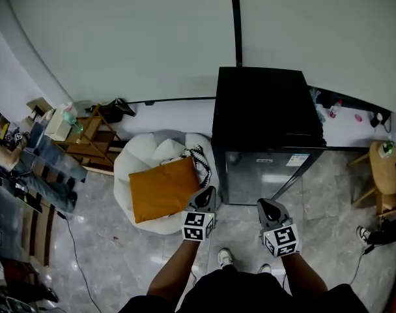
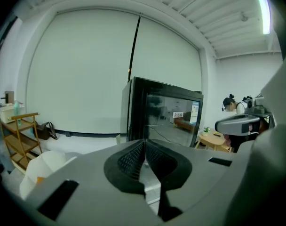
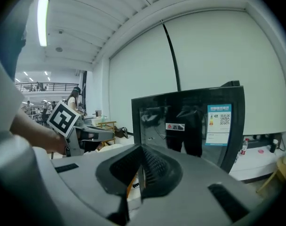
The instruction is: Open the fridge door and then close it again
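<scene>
Head view: the black fridge (image 1: 266, 106) stands against the wall with its door closed, and its glossy front is steeply foreshortened. The left gripper (image 1: 209, 192) and right gripper (image 1: 268, 205) hover near the door over bare floor (image 1: 240, 217). A white beanbag (image 1: 136, 165) crowds the fridge's left side.

Left gripper view: the jaws are pressed together and empty, with the fridge ahead.

Right gripper view: the jaws meet on nothing, and reflections blur the labelled door.

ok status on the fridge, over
Left gripper shut, empty; right gripper shut, empty. Fridge door closed, untouched. Beanbag off to its left, not in the way.
</scene>
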The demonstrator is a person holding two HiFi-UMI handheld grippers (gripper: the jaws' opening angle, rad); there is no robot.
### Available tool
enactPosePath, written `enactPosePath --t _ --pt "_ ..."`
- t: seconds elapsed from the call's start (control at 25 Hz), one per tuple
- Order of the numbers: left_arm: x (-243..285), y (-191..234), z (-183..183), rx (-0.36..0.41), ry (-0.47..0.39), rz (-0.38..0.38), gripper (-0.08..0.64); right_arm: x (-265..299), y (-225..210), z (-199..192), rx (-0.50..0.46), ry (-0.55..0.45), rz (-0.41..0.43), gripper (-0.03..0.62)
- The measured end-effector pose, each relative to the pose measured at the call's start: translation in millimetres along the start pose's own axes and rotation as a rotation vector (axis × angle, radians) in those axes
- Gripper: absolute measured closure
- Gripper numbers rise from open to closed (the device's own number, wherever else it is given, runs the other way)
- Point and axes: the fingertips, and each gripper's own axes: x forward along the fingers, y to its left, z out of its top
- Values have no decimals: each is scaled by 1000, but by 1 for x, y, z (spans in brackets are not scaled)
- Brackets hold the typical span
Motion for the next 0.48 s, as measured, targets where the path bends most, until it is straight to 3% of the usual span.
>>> enactPosePath --t 0.08,0.16,0.24,0.48 --pt "14 4 -2 9 6 -36 507 10 -2 -2 11 7 -12 575" --pt "27 6 -3 24 15 -74 405 18 -1 -1 17 9 -20 575" --pt "40 10 -5 29 22 -100 370 24 2 1 16 6 -23 575" --pt "78 22 -15 51 60 -158 339 38 5 -4 44 12 -36 575"
